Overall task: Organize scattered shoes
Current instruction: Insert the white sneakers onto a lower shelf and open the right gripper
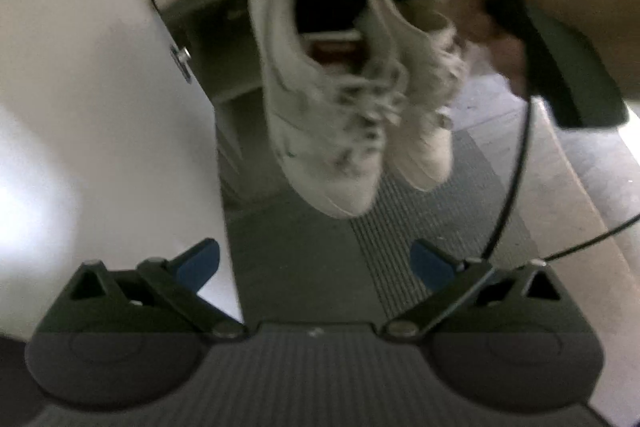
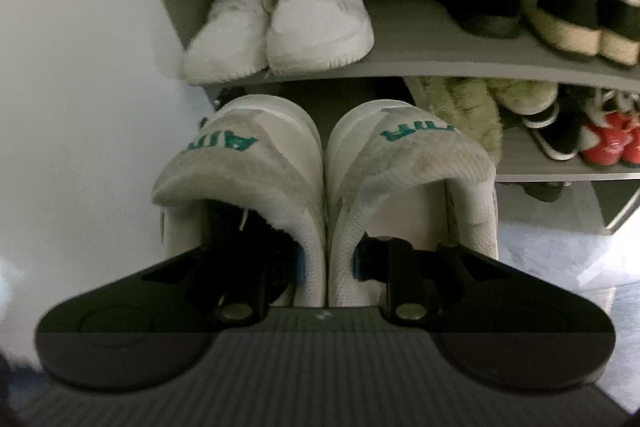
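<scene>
My right gripper (image 2: 326, 263) is shut on a pair of white sneakers (image 2: 320, 187) with green heel lettering, one finger inside each shoe, pinching the two inner walls together. It holds them in the air, heels toward me, in front of the grey shoe rack (image 2: 400, 67). In the left wrist view the same pair (image 1: 344, 115) hangs toes down from the right gripper's hand (image 1: 500, 7). My left gripper (image 1: 316, 263) is open and empty, below the hanging pair, over a dark ribbed mat (image 1: 420, 227).
The rack's upper shelf holds white sneakers (image 2: 280, 15), a dark shoe (image 2: 472, 3) and straw-soled sandals (image 2: 580, 11). The lower shelf holds furry slippers (image 2: 472, 107), black and red shoes (image 2: 600, 139). A white cabinet side (image 1: 100, 87) stands left. A cable (image 1: 516, 167) hangs right.
</scene>
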`<state>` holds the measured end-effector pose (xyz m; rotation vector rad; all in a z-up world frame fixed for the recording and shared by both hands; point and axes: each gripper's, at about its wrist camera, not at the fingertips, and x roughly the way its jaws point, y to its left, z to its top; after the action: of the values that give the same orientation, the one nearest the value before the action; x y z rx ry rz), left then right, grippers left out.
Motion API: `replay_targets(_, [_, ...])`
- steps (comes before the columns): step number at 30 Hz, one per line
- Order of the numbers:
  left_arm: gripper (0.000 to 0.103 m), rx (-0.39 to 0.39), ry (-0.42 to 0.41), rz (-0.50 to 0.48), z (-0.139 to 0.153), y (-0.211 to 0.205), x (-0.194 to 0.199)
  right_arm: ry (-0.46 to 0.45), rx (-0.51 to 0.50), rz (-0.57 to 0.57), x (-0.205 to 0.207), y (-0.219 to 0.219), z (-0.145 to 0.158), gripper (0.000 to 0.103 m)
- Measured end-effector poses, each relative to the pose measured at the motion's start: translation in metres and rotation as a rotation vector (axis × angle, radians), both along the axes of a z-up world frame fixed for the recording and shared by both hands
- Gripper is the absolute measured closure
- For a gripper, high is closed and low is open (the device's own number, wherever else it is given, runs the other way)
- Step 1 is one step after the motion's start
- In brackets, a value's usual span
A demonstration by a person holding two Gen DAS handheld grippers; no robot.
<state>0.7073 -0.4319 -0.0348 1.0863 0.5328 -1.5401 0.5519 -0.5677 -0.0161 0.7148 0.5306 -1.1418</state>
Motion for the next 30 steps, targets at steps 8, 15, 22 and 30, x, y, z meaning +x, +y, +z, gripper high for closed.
replay_targets(8, [0.001,-0.027,0.015,0.008,-0.125,-0.04,0.016,0.006,-0.1,-0.029,0.036,-0.067,-0.081,0.078])
replay_targets(15, [0.001,-0.047,0.037,0.059,-0.213,-0.081,0.02,0.017,-0.194,0.035,0.061,-0.099,-0.101,0.078])
replay_targets(22, [0.001,-0.134,0.082,0.096,-0.258,-0.132,0.026,0.034,-0.276,0.088,0.08,-0.115,-0.104,0.078])
replay_targets(30, [0.001,-0.216,0.165,0.154,-0.263,-0.161,0.035,0.098,-0.323,0.087,0.104,-0.134,-0.109,0.078])
